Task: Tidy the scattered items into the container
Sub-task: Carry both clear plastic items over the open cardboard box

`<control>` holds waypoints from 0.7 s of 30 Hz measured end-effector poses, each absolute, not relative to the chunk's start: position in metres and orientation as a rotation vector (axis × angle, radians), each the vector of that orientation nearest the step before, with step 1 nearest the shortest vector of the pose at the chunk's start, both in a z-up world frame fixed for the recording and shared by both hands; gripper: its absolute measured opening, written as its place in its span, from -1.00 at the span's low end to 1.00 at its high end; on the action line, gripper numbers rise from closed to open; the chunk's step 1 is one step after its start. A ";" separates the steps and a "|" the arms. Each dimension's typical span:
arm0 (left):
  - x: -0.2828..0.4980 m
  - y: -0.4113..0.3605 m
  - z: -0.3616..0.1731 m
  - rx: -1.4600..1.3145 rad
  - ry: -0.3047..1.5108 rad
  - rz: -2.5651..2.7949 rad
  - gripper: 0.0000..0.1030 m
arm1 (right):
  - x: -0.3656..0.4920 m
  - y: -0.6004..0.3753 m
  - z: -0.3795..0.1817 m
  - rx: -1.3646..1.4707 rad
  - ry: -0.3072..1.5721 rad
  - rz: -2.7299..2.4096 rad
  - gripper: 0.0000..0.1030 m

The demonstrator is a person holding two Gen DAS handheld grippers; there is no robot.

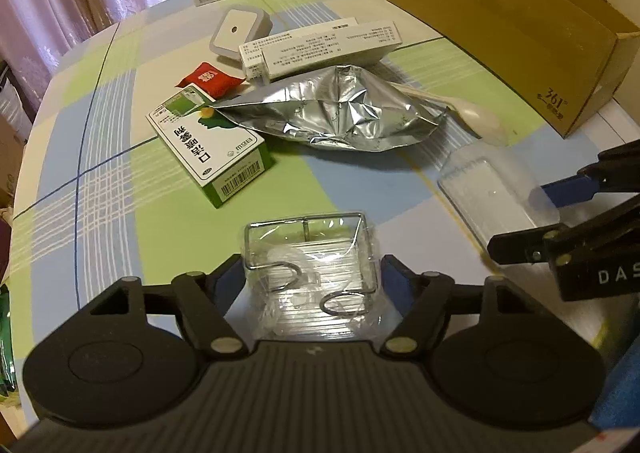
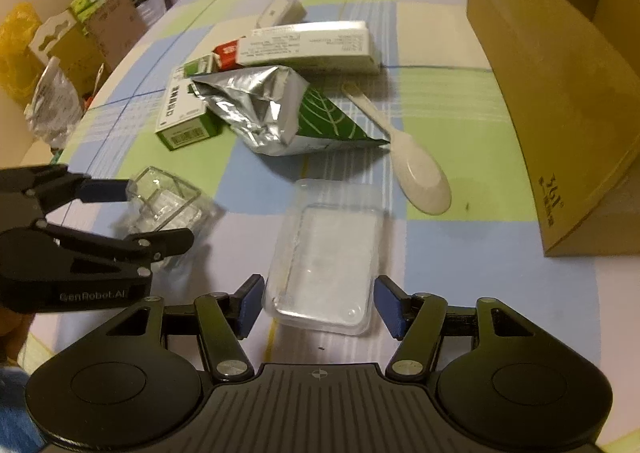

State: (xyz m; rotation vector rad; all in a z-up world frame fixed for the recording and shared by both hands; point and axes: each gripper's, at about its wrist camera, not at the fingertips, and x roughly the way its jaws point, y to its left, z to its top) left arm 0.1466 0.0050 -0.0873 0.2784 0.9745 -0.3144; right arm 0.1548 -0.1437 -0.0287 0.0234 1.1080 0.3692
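Note:
My left gripper (image 1: 312,277) is open around a wire rack wrapped in clear plastic (image 1: 310,265) lying on the table; its pads stand on either side, touching or nearly so. That gripper (image 2: 158,213) and the rack (image 2: 166,203) also show in the right wrist view. My right gripper (image 2: 318,303) is open around the near end of a clear plastic tray (image 2: 324,257), pads apart from it. It also shows in the left wrist view (image 1: 520,217) beside the tray (image 1: 492,193). The cardboard box (image 1: 508,29) stands at the right.
On the checked tablecloth lie a green and white carton (image 1: 208,145), a foil bag (image 1: 336,113), a white spoon (image 2: 416,169), two long white boxes (image 1: 320,45), a red packet (image 1: 208,79) and a white square device (image 1: 240,31). Boxes stand at the far edge.

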 end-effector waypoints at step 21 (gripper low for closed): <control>0.144 0.006 -0.079 0.272 0.897 -0.313 0.20 | 0.149 -0.142 -0.013 0.057 0.964 0.399 0.04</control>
